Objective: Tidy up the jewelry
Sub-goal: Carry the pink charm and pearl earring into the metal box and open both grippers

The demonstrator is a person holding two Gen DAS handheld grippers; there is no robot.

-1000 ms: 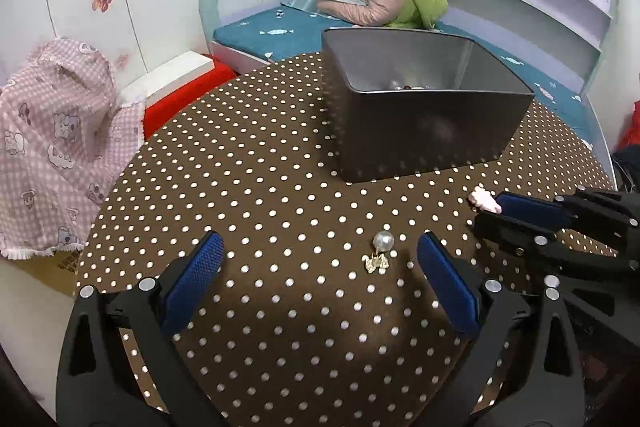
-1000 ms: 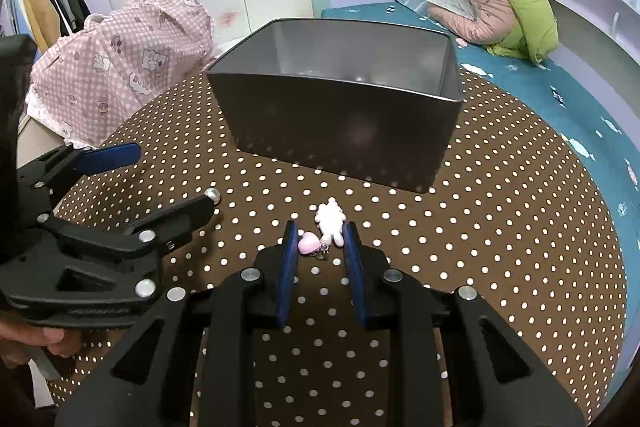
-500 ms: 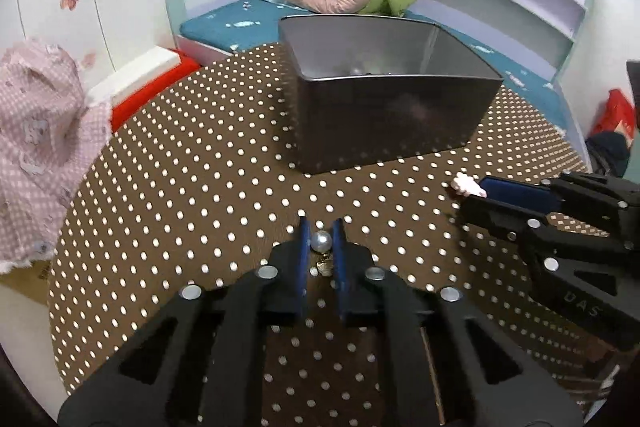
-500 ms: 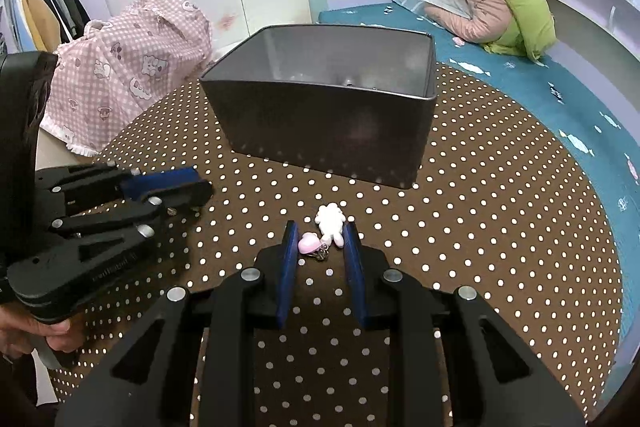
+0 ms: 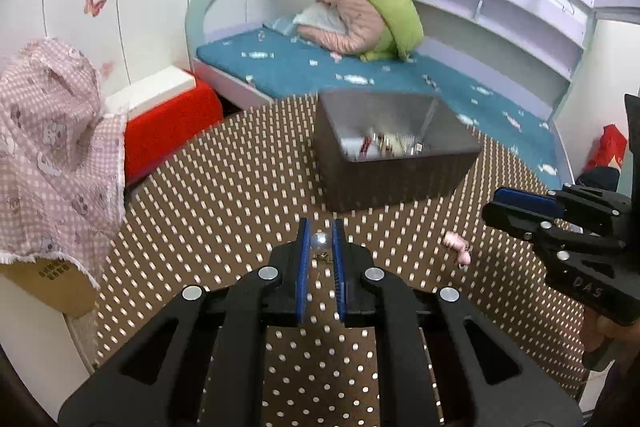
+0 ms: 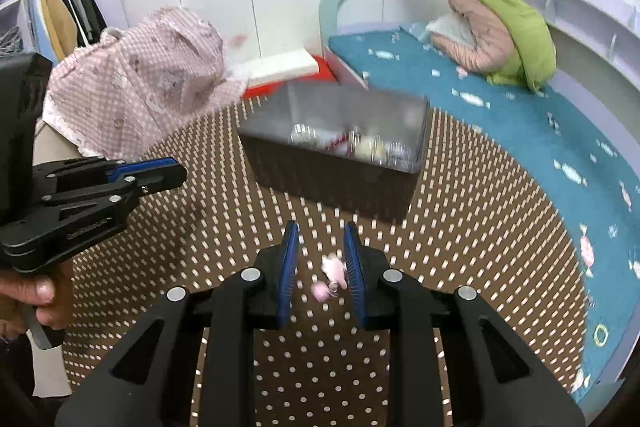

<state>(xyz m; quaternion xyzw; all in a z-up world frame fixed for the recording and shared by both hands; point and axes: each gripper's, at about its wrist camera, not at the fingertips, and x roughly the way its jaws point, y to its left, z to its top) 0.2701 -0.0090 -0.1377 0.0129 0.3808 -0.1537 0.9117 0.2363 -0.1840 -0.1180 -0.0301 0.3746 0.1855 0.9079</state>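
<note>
Both grippers raised above the dotted table, facing the gray box.

Your left gripper [image 5: 321,241] is closed tight on the pearl charm [image 5: 320,240], its blue pads [image 5: 303,247] clamping the bead while the gold pendant hangs below; it points level toward the gray box [image 5: 394,183]. Your right gripper [image 6: 320,255] is partly open, and the pink charm [image 6: 331,273] sits between its pads [image 6: 289,259], close to the right one; contact cannot be confirmed because of blur. The box stands on the dotted table [image 6: 480,227] ahead of both grippers, with jewelry pieces inside. Your left hand [image 6: 28,297] grips the handle from below.
</note>
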